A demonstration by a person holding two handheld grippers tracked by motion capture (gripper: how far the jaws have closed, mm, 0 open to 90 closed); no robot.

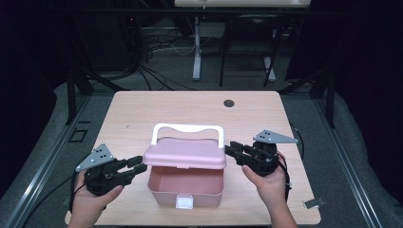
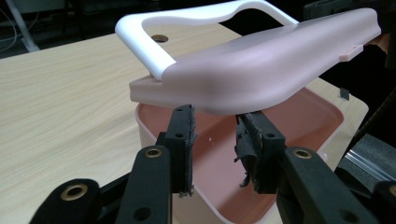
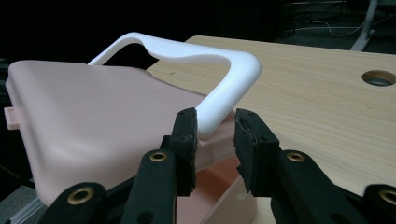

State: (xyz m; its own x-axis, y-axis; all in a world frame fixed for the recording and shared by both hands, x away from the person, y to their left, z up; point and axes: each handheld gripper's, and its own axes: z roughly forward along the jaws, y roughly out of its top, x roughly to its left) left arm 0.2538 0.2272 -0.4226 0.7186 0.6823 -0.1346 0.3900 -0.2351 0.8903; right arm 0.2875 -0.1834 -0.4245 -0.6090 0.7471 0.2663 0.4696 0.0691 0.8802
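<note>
Here a pink plastic box (image 1: 186,186) sits near the front edge of the wooden worktop (image 1: 142,109), its pink lid (image 1: 185,153) raised off the rim and hanging over the open interior, tilted so that the front of the box stays uncovered. A white carry handle (image 1: 187,129) stands up along the lid's far edge, and a small white latch (image 1: 184,203) shows on the front wall of the box.

The left gripper (image 1: 136,168) comes in at the lid's left end. In the left gripper view its fingers (image 2: 183,140) stand apart just under the lid's edge, above the open box; the worn pad on the other side is ragged. Whether they touch the lid's underside I cannot tell, but they do not clamp it.

The right gripper (image 1: 234,148) meets the lid's right end. In the right gripper view its fingers (image 3: 185,144) are spread either side of the white handle's corner where it joins the lid; one pad lies close against the handle, while a clear gap remains on the other side, so nothing is squeezed.

A round hole (image 1: 229,103) lies in the worktop well behind the box, and a small metal clip (image 1: 312,203) rests near the front right corner.
</note>
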